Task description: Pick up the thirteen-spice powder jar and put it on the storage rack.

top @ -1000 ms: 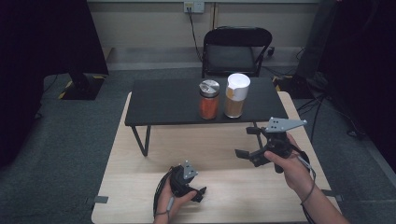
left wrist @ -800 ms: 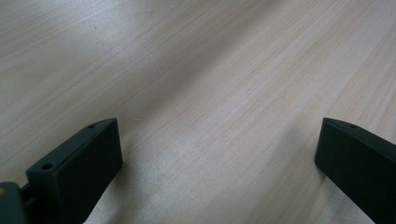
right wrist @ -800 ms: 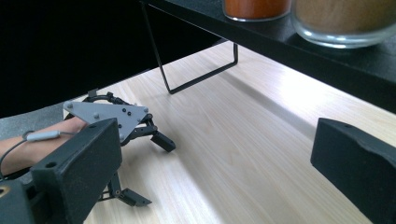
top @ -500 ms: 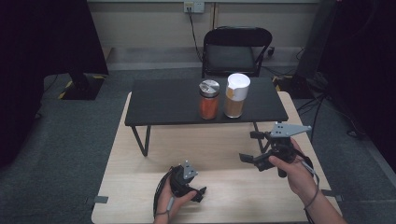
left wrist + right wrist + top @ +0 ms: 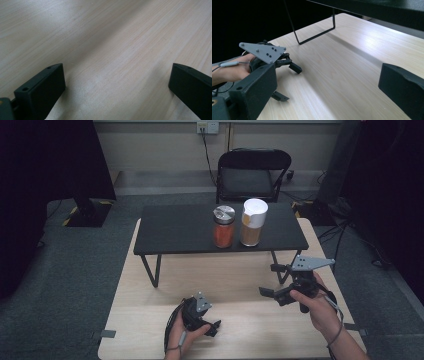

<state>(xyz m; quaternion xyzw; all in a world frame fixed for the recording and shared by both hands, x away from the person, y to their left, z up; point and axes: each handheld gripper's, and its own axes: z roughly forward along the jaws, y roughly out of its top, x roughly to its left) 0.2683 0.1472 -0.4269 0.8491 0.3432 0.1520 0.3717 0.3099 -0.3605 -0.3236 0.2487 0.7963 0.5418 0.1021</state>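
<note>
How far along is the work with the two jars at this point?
Nothing looks done: the orange-filled jar and the white-lidded jar stand side by side, lids on, on the black stand. Nothing is in hand: the left gripper rests low on the wooden table, jaws open and empty; the right gripper is held above it, also open. Reaching and gripping a jar are left.

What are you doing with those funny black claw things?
A person sits at a wooden table holding a gripper in each hand. The left gripper rests low on the wood, its fingers wide open and holding nothing. The right gripper is lifted above the table, open and empty too. Farther back, an orange jar and a white-lidded container stand side by side on a small black table, and nobody is touching them.
</note>
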